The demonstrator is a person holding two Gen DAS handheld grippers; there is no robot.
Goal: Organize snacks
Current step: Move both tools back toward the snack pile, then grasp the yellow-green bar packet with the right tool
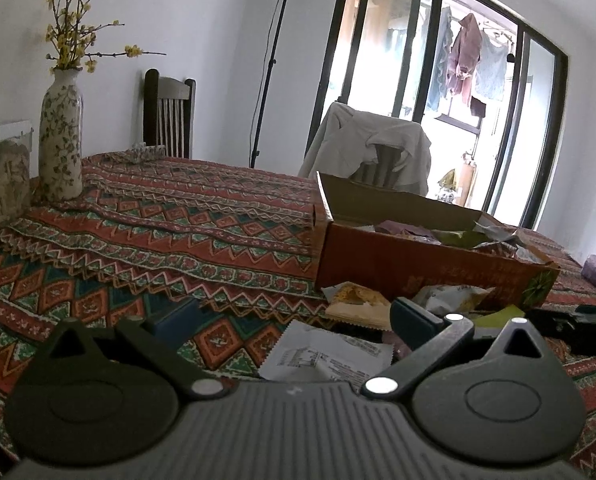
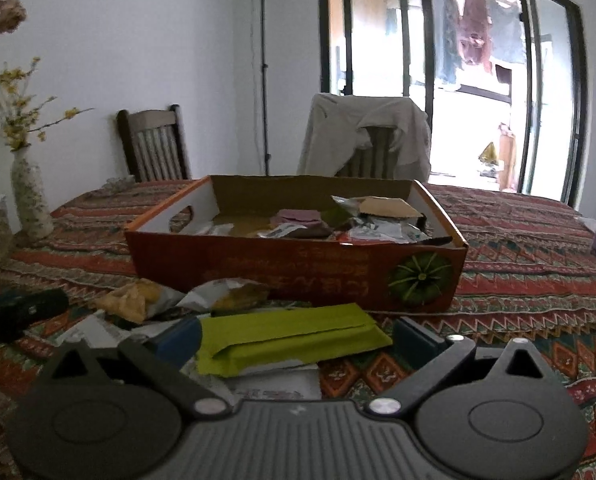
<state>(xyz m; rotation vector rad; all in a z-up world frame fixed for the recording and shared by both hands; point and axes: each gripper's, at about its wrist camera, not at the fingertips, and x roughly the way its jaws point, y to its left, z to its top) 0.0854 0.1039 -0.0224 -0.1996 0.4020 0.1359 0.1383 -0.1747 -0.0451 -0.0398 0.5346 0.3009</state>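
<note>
Snacks lie scattered on a desk covered with a red, green and orange zigzag-patterned cloth [image 1: 170,216], ahead of both tools. The left tool [image 1: 294,320] stands wide apart and holds nothing; between its blue-padded fingers [image 1: 412,314] rests a flat white printed snack packet [image 1: 330,354], and just beyond that a crumpled yellow and white snack bag [image 1: 356,300]. The right tool [image 2: 298,340] is also spread wide and empty, with a flat lime-green snack packet [image 2: 290,338] lying between its fingers, over white wrappers. Past the green packet sit two crumpled yellow and white snack bags [image 2: 138,300], touching the near wall of an open orange cardboard box with a green pumpkin print [image 2: 298,268]. The box stands straight ahead of the right tool and to the far right of the left one, and already holds a loose heap of purple, white and silver snack packets [image 2: 338,220]. Far left of both tools stands a tall floral ceramic vase with yellow flower sprigs [image 1: 60,140].
</note>
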